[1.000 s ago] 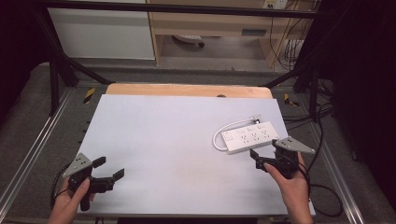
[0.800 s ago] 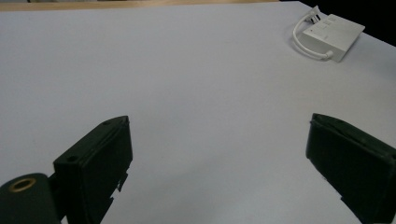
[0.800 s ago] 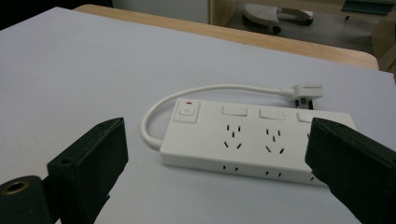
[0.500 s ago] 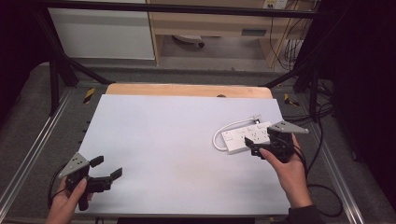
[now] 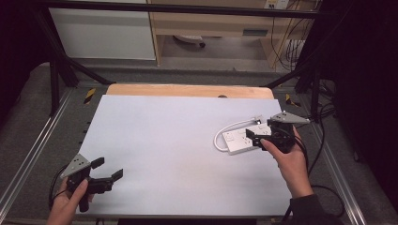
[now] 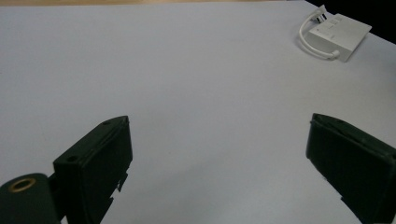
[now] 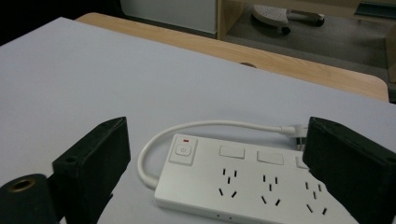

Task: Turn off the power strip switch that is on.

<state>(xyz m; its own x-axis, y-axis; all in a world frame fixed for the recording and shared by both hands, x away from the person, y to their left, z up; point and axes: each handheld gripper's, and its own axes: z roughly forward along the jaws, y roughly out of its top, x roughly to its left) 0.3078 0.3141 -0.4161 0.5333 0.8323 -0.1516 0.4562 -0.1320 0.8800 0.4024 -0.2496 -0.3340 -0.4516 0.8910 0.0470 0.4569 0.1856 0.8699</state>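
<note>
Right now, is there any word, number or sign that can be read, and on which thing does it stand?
Power symbol (circle with a stroke): on the square button of the white plastic power strip.
No words, brands or numbers are readable anywhere; the small red mark above that button carries no text.

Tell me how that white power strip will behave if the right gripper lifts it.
The power strip looks like rigid plastic, so it should lift flat. Its smooth casing may slip between the jaws. Its short cord will probably dangle.

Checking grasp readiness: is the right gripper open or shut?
Open. The right gripper has its fingers spread wide either side of the white power strip, not touching it.
</note>
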